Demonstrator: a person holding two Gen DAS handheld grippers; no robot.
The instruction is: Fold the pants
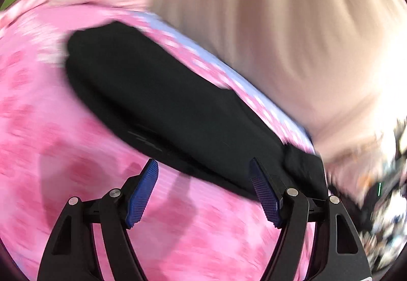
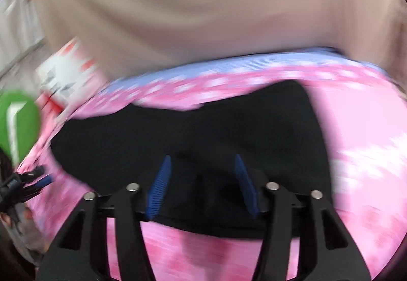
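On pink sheet (image 1: 63, 128) | black pants (image 1: 157, 102) (blurry) | left tool (image 1: 203, 179) wide, empty | right tool (image 2: 202, 174) wide, empty

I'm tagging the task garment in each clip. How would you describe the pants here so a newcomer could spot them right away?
Start from the pink patterned bedspread that fills most of both wrist views. On it lies a long, flat stretch of dark cloth, the black pants, reaching from in front of the open left hand-held gripper toward the person's beige top. They are the only plain black fabric; everything around them is pink, lilac-edged or beige.
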